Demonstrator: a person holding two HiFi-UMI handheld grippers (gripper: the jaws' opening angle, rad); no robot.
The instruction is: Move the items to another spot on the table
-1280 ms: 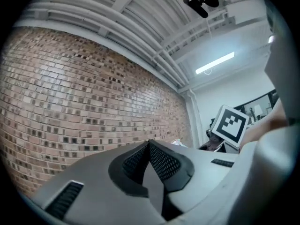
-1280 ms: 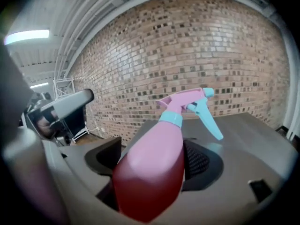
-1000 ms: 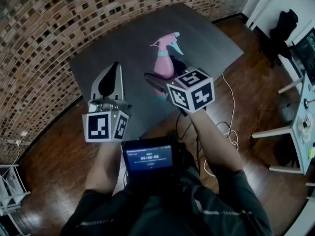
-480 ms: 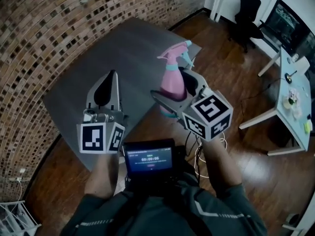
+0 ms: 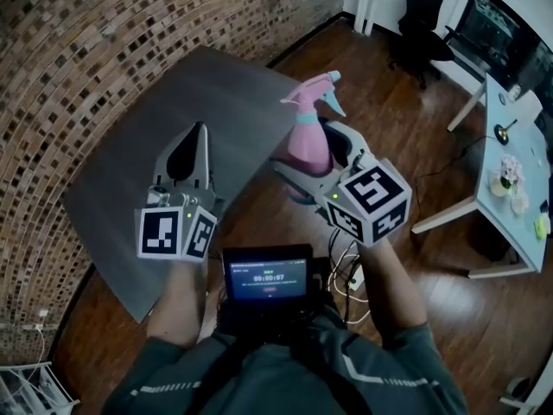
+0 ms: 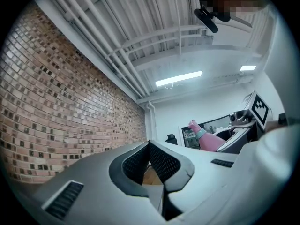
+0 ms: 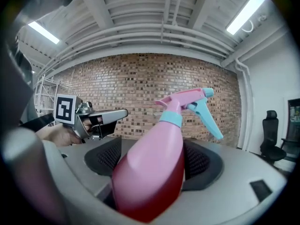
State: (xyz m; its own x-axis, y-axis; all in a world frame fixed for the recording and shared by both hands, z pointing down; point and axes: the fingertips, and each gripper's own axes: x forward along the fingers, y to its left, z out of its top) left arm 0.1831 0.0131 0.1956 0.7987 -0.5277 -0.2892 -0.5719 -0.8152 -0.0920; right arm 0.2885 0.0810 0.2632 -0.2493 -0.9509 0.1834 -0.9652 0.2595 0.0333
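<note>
Pink plastic spray bottle (image 5: 309,141), one: long axis upright, teal nozzle pointing right | right gripper (image 5: 314,151) pinching its body | left gripper (image 5: 199,130) pressed together, empty.

spray bottle (image 5: 309,135) base hidden by right claw (image 5: 304,149), screen (image 5: 268,277) text unreadable

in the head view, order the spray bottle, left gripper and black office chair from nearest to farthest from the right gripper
1. spray bottle: held in it.
2. left gripper: off to its left.
3. black office chair: far across the room, at the top.
</note>
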